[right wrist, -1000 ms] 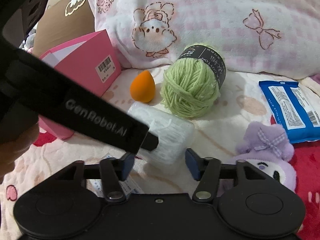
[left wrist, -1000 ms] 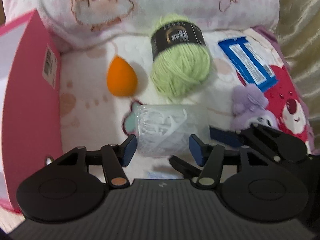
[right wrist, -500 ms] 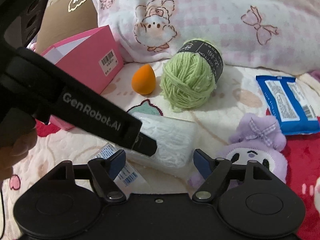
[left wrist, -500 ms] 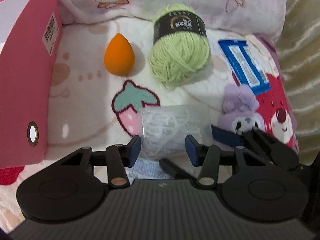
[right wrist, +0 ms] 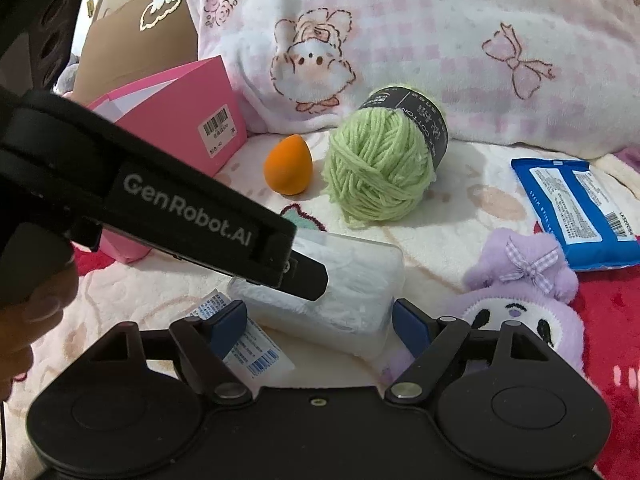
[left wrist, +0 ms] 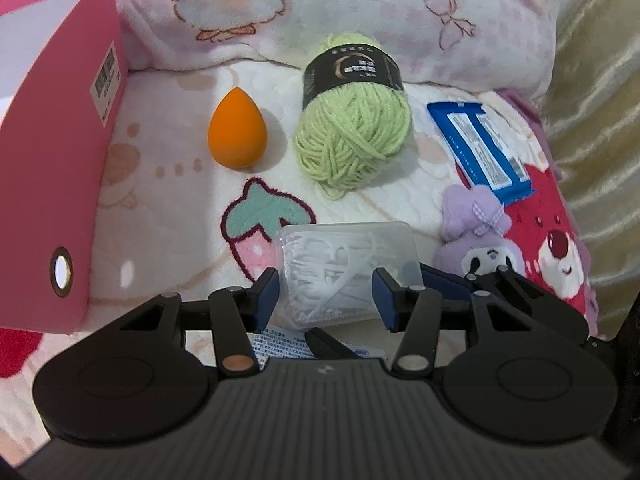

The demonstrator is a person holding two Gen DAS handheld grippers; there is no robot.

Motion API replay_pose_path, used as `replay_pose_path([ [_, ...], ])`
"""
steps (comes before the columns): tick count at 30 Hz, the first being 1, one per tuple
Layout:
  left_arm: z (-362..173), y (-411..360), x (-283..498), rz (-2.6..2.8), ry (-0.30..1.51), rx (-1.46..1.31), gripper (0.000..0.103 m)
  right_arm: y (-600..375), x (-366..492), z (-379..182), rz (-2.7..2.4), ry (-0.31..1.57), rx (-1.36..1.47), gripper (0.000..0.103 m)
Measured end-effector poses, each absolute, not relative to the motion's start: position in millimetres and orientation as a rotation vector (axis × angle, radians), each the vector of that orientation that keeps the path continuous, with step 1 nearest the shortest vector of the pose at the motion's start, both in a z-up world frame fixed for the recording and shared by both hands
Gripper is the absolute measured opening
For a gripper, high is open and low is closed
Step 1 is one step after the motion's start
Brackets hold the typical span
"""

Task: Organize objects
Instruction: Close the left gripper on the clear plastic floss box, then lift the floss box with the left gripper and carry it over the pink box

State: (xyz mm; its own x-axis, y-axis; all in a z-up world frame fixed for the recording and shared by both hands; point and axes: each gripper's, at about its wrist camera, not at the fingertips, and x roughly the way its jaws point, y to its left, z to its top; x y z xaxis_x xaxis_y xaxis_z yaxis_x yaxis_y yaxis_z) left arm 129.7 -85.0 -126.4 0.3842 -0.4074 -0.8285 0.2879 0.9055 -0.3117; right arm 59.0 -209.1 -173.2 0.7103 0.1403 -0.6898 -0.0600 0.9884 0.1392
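Note:
A clear plastic box of white floss picks (left wrist: 348, 268) (right wrist: 352, 280) lies low over the blanket, and my left gripper (left wrist: 324, 296) is shut on it, a blue pad pressing each side. In the right wrist view one black left finger (right wrist: 280, 256) crosses over the box. My right gripper (right wrist: 320, 320) straddles the same box; its jaws are opening and its pads stand clear of the sides. One of its fingers (left wrist: 444, 280) shows in the left wrist view. Behind lie an orange sponge (left wrist: 238, 136) (right wrist: 288, 166) and green yarn (left wrist: 354, 140) (right wrist: 378, 172).
A pink box (left wrist: 52, 160) (right wrist: 180, 120) stands open at the left. A blue wipes pack (left wrist: 480, 148) (right wrist: 576, 208) and a purple plush (left wrist: 476, 240) (right wrist: 520, 292) lie right. A labelled sachet (right wrist: 248, 344) rests under the grippers. A pillow (left wrist: 360, 8) bounds the back.
My right gripper's jaws spread wide and came off the floss pick box. My left gripper's jaws narrowed onto it, and its view tipped so the blanket's strawberry shows.

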Motion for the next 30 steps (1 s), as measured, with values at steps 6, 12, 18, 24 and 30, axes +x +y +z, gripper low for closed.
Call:
replay_pose_path([
  [6, -112.2, -84.2, 118.0, -0.437, 1.07, -0.112, 0.049, -202.9, 48.2, -159.6, 0.081, 0.758, 0.071, 0.08],
  [12, -90.4, -75.6, 98.6, -0.449, 1.047, -0.105, 0.049, -196.2, 29.5, -138.9, 0.073, 0.736, 0.054, 0.076],
  [18, -73.7, -62.1, 83.9, -0.457, 1.05, -0.084, 0.049, -183.3, 13.2, -124.5, 0.088, 0.726, 0.04, 0.07],
  [24, -63.3, -47.5, 72.7, -0.458, 1.07, -0.055, 0.048, -172.1, 4.5, -117.4, 0.111, 0.742, 0.069, 0.067],
  [30, -49.7, -31.2, 62.5, -0.454, 1.076, -0.027, 0.048, -155.9, -0.2, -105.0, 0.139, 0.754, 0.068, 0.065],
])
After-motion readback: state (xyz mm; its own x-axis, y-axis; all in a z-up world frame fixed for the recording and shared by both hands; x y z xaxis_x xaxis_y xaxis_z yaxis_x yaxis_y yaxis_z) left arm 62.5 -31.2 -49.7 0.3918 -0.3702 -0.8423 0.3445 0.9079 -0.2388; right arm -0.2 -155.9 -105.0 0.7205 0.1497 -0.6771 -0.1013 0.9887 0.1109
